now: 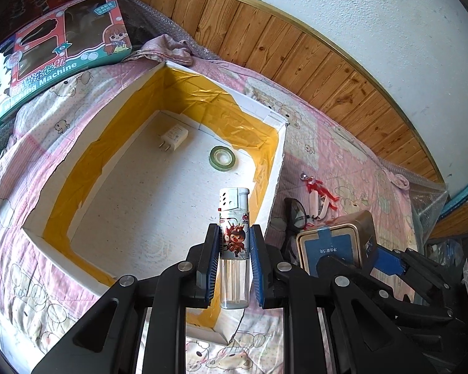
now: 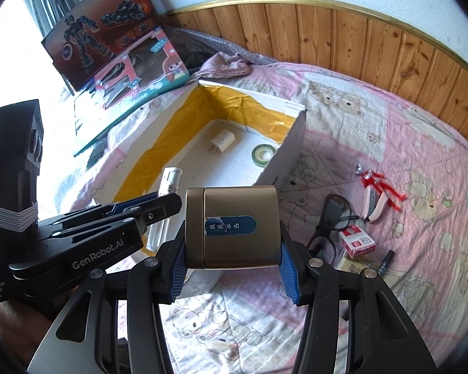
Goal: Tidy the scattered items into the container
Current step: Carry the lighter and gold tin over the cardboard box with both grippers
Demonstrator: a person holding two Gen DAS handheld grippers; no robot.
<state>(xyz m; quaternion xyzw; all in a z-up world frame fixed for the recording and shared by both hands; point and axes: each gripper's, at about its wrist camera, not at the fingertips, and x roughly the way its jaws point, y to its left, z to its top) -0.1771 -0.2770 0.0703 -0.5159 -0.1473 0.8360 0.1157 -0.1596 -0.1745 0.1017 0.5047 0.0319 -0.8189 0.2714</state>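
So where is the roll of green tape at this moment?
The roll of green tape lies flat on the floor of the foam box, near its far right corner, to the right of the white charger and beyond the lighter in the left gripper.

The toy box [image 1: 57, 59], which leaned beside the white container [image 1: 274, 187], read "Machine", with the word before it partly cut off. The left gripper's [image 2: 171, 201] black body carried "GenRobot.AI". The gold tin [image 2: 232, 227], nearer than the container, bore Chinese characters on a blue label, too small to read surely.
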